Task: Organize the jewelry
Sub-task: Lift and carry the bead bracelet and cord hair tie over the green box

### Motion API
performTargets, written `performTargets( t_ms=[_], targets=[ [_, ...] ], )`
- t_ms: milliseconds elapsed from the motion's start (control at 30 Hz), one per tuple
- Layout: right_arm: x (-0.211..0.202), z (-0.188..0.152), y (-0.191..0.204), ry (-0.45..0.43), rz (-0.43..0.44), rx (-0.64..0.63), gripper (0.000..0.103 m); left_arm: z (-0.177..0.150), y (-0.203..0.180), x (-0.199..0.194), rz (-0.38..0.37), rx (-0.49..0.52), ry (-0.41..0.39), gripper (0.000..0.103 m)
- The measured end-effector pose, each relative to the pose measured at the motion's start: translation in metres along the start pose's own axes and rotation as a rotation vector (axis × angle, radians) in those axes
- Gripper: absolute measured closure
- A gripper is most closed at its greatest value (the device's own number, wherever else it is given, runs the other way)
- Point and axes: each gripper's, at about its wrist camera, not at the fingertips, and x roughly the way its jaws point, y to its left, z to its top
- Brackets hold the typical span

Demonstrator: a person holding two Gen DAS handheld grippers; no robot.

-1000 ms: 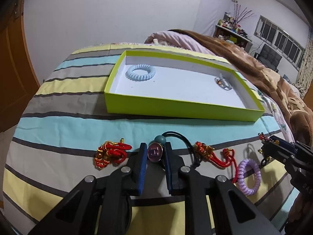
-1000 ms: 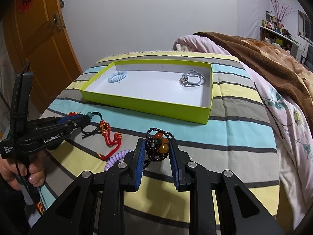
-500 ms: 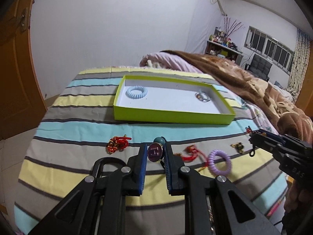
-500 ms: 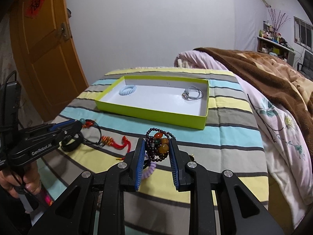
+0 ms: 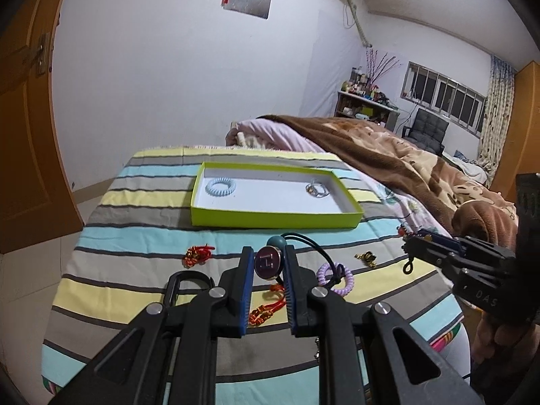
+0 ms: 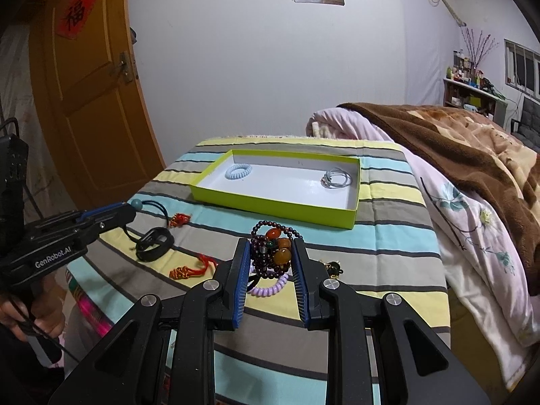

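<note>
My left gripper (image 5: 269, 250) is shut on a hair tie with a round purple charm (image 5: 267, 263), a teal bead and a black cord, held above the striped bedspread. My right gripper (image 6: 271, 243) is shut on a bunched dark bead bracelet with amber beads (image 6: 275, 253), also lifted off the bed. Beyond both lies the lime-green tray (image 5: 275, 217) (image 6: 270, 207). Inside it sit a light blue coil hair tie (image 5: 220, 187) on the left and silver rings (image 5: 317, 190) on the right.
Loose on the bedspread lie two red knotted charms (image 5: 197, 254) (image 5: 268, 307), a purple coil hair tie (image 5: 335, 278), a small gold piece (image 5: 366, 257) and a black band (image 6: 153, 244). A brown blanket (image 6: 472, 141) is heaped to the right; a wooden door stands left.
Both grippers have risen and drawn back from the bed, each still gripping its piece. The tray and the loose items now look smaller and farther below.
</note>
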Motion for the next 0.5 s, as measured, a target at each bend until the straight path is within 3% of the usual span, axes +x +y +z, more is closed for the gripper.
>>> performTargets(
  t_ms=[500],
  targets=[
    [-0.012, 0.002, 0.001, -0.023, 0.005, -0.008, 0.078, 0.005, -0.007, -0.012, -0.011, 0.002, -0.031, 0.085]
  ],
)
